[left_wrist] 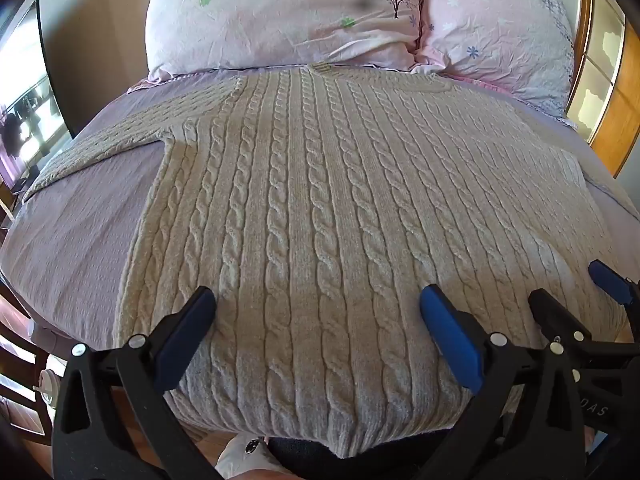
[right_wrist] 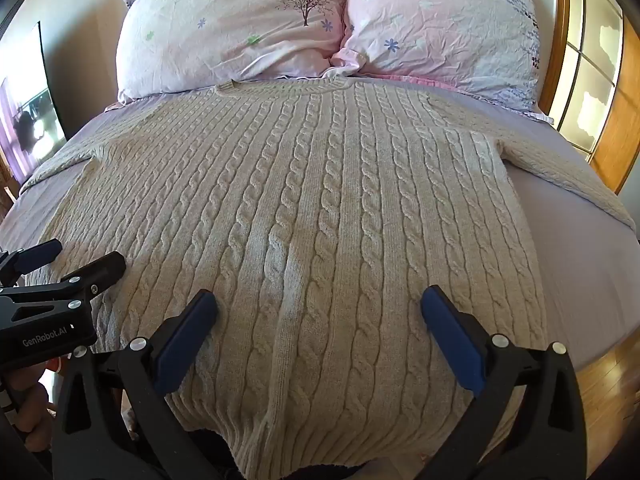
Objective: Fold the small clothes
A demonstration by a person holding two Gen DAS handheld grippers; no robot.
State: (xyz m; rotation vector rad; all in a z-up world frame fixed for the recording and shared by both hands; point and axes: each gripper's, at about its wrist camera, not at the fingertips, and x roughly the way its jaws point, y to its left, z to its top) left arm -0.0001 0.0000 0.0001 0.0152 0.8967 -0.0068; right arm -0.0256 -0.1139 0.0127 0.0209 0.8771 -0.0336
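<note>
A cream cable-knit sweater lies flat on the bed, collar toward the pillows, hem toward me, hanging over the bed's near edge. It also shows in the right wrist view. Its sleeves spread out to the left and right. My left gripper is open just above the hem, left of centre. My right gripper is open above the hem, right of centre. Each gripper shows in the other's view: the right one and the left one, both open.
The bed has a lilac sheet. Two pink floral pillows lie at its head. A wooden window frame is at the right. A wood floor lies beside the bed. A dark screen stands at the left.
</note>
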